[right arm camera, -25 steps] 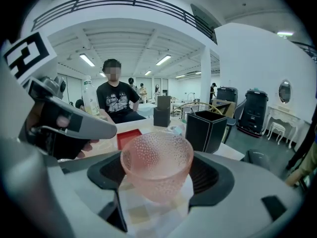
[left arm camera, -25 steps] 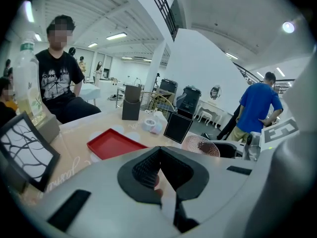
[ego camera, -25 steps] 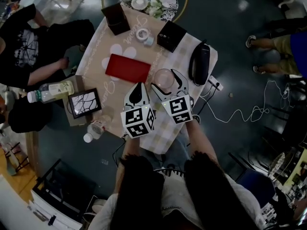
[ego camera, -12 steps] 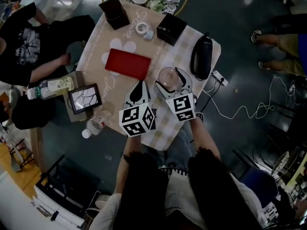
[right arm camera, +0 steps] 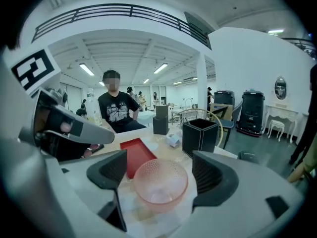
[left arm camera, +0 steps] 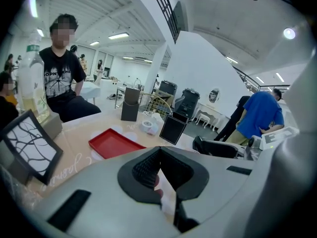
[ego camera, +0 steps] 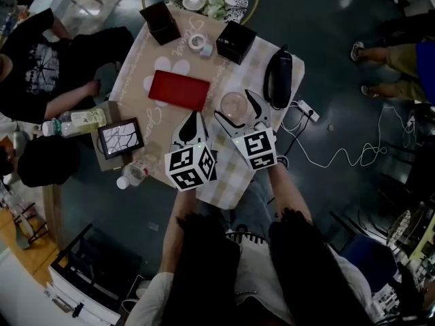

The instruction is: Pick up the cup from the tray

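A pink dimpled glass cup [ego camera: 232,101] stands on the table just right of a flat red tray [ego camera: 179,89], not on it. My right gripper [ego camera: 234,109] is open, one jaw on each side of the cup. In the right gripper view the cup [right arm camera: 161,182] sits between the black pads [right arm camera: 212,175] with a gap on both sides, and the tray [right arm camera: 136,155] lies behind it to the left. My left gripper [ego camera: 192,124] hangs just left of the cup, near the tray's front edge. Its jaws [left arm camera: 159,170] are shut with nothing held. The empty tray [left arm camera: 115,144] lies ahead.
Two black boxes [ego camera: 160,19] [ego camera: 235,41] and a tape roll [ego camera: 198,43] stand at the table's far end. A black speaker [ego camera: 279,79] lies right of the cup. A framed picture [ego camera: 119,138] and bottles [ego camera: 75,123] sit at the left, beside a seated person [ego camera: 41,66].
The head view has shifted slightly. The right gripper's jaws stay on either side of the cup, and the left gripper has hardly moved.
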Tool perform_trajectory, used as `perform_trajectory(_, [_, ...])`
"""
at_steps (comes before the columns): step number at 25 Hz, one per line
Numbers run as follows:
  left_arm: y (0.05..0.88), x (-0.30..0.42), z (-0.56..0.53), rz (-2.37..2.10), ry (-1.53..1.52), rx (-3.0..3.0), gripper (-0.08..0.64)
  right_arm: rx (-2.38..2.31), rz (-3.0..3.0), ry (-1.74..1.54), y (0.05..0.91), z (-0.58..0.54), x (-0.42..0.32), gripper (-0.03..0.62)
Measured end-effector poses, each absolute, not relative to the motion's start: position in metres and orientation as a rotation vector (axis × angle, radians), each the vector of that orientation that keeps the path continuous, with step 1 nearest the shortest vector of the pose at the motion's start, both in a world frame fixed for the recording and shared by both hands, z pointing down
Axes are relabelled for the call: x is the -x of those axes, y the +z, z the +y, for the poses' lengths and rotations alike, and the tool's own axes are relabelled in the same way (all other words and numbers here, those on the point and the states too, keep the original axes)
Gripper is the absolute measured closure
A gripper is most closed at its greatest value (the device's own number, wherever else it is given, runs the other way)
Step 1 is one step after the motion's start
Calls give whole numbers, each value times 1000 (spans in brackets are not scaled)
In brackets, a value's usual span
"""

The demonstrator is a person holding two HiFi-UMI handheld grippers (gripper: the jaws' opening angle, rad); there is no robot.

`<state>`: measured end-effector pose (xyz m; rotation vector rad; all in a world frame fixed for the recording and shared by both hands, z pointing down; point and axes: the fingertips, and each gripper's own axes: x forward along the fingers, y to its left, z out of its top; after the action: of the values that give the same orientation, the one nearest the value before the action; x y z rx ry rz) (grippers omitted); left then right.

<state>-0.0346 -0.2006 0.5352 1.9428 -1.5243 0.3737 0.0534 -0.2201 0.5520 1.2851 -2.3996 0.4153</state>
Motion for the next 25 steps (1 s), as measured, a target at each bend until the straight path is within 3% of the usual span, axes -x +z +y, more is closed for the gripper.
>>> perform_trajectory(10, [489,40,-188,-1541,312,-2027,554,-1318,-2463,509,487,-203,-49,207])
perform_trajectory(13, [476,39,-180,-1533,291,-2054,554,-1372,-2474,468,463,-193,-44,361])
perform_trajectory(19, [447,41,-161,-1526,260,-2133,554,-1446,-2453,417,434,-169,-33,548])
perform_trajectory(21, [442,43,-153,-1529,251,-2142,554,-1462,-2456,415,427,-160,-29,581])
perform_trajectory(25, [435,46,-137,-1526,254,-2170,554,-1451,-2441,387,419,-144,-21,584])
